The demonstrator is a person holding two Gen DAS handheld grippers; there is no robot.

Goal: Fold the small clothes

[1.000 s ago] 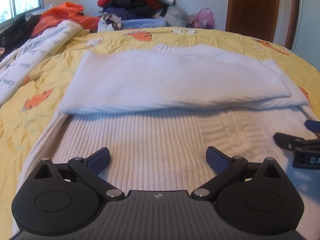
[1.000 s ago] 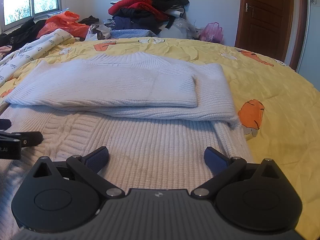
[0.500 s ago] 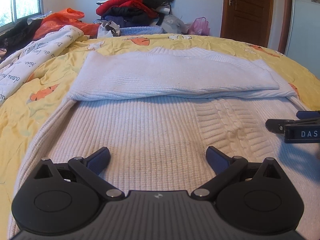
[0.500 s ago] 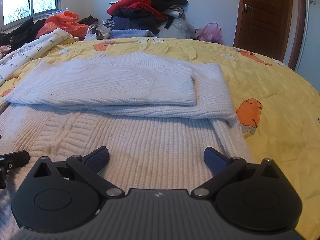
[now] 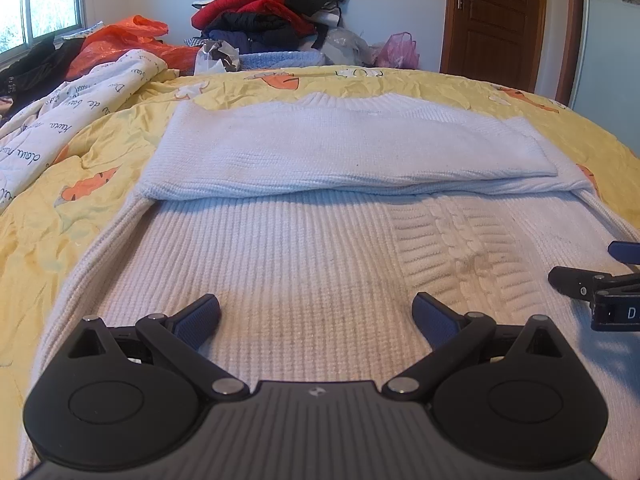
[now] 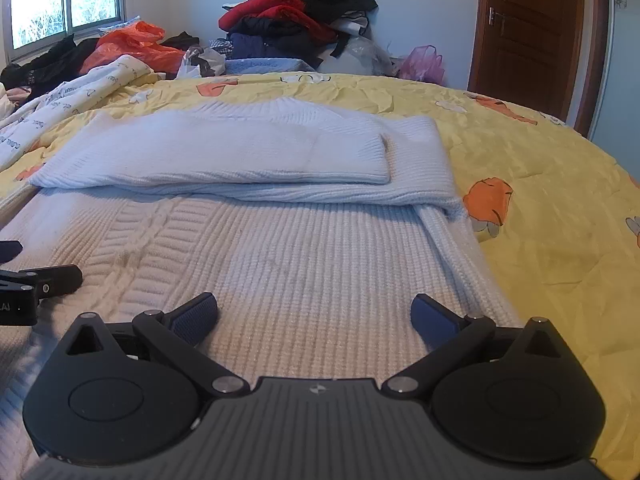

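Note:
A white ribbed knit sweater (image 5: 312, 248) (image 6: 304, 248) lies flat on the yellow bedspread, its two sleeves (image 5: 344, 152) (image 6: 240, 152) folded across the chest at the far end. My left gripper (image 5: 316, 318) hovers open over the near left part of the sweater body, nothing between its blue pads. My right gripper (image 6: 314, 316) hovers open over the near right part, close to the sweater's right edge. Each gripper shows at the other view's side: the right gripper (image 5: 596, 280), the left gripper (image 6: 28, 280).
The yellow bedspread (image 6: 540, 200) with orange prints extends right and left of the sweater. A white printed quilt (image 5: 60, 128) lies at the left. Orange bags (image 5: 128, 40) and a heap of clothes (image 5: 264, 12) stand beyond the bed. A brown door (image 6: 532, 32) is at the right.
Both grippers have drawn back toward the near hem and dropped a little, so more of the sweater body shows ahead. Both stay open. The sweater has not moved.

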